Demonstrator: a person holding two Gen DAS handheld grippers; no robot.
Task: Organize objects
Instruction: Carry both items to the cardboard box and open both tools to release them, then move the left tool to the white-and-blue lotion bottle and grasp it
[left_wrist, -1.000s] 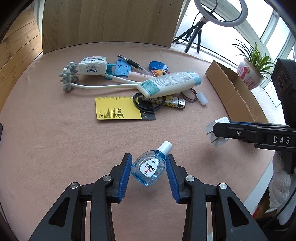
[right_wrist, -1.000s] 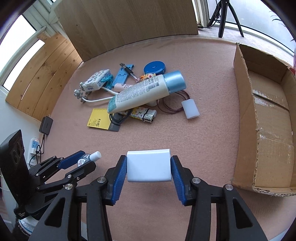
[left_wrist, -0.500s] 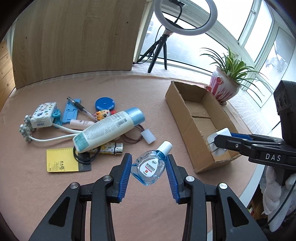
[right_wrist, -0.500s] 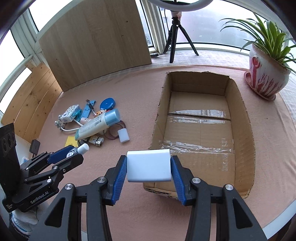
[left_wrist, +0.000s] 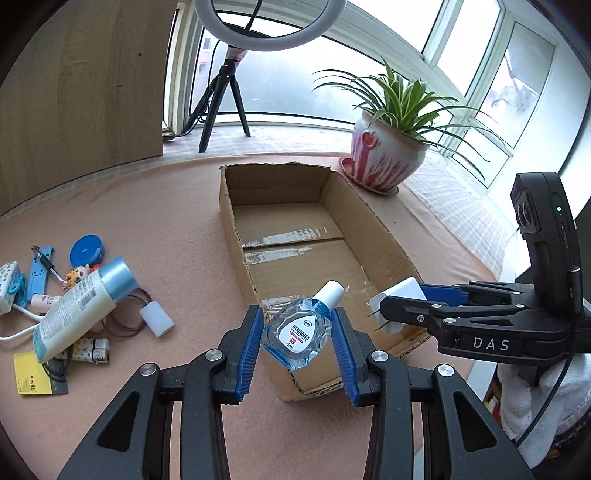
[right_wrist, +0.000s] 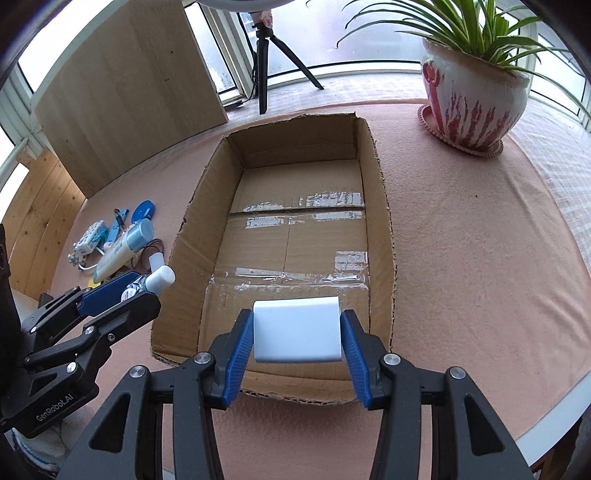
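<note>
Over the box: both hand-held grippers hung above the near end of the open box (right_wrist: 376, 206), each carrying one item.
Left hand-held gripper (left_wrist: 297, 341): pressed onto a small clear-blue bottle (left_wrist: 297, 334), cap tilted up and toward the box; the bottle sat over the near left corner of the box, not yet inside.
Right hand-held gripper (right_wrist: 297, 338): pinched a white charger (right_wrist: 297, 332) flat between its blue pads; the left view showed the charger's prongs pointing toward the left hand-held gripper.
Box state: floor taped and bare; nothing lay in it.
Remaining items: a large bottle (left_wrist: 79, 306), a small white cap (left_wrist: 157, 319), a blue disc (left_wrist: 86, 251), a yellow card (left_wrist: 35, 371) and other small things lay clustered on the desk (left_wrist: 155, 206) left of the box.
Progress (judged): first deposits pending; most of the sorting remained.
Risk 1: the bottle was held by its rounded sides and tilted; a slight loosening could have let it slip and land on the box wall or the desk rather than inside.
Risk 2: the two hand-held grippers stood near each other; lowering both together could have made them collide, or caught the prongs on the left one.
Risk 3: the box was light cardboard; a finger striking the near wall could have shoved it across the desk.
Risk 4: release from height could have made the charger bounce.
</note>
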